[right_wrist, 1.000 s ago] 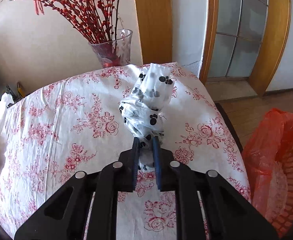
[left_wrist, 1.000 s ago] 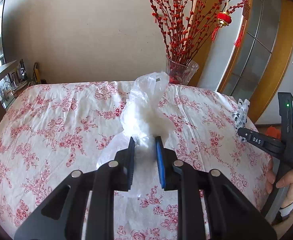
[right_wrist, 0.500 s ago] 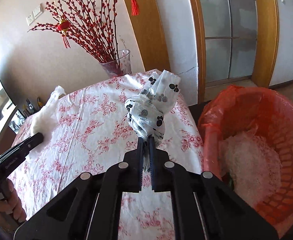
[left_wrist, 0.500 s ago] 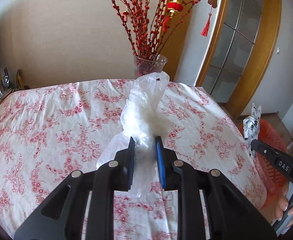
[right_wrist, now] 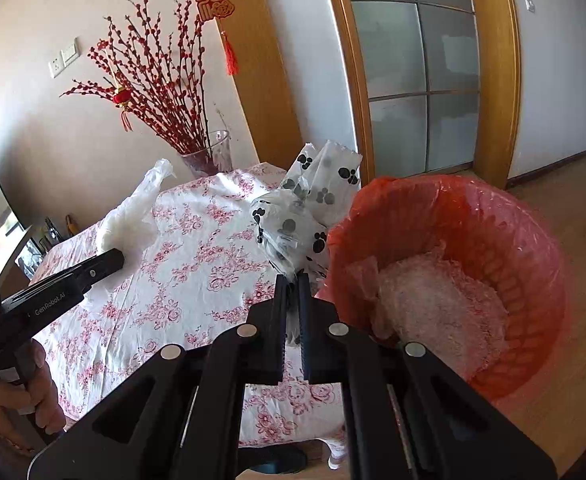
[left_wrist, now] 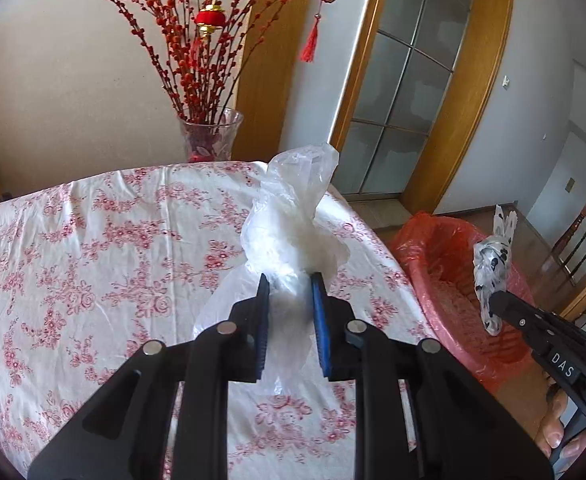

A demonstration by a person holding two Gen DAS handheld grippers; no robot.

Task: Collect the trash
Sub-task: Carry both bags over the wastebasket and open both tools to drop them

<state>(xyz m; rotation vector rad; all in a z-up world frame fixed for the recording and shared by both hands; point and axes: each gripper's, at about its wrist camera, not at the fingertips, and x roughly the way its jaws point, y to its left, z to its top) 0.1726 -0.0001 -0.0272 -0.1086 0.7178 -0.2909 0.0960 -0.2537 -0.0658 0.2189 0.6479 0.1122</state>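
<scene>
Left wrist view gives me the clear plastic bag clamped between the left gripper pads, lifted above the table with its floral cloth. My right gripper is pinched tight on the paw-print bag, which hangs at the table's right edge, just beside the red-lined basket on the floor. Crumpled whitish plastic already lies inside that basket. At the far edge of the table stands a glass vase of red berry branches.
</scene>
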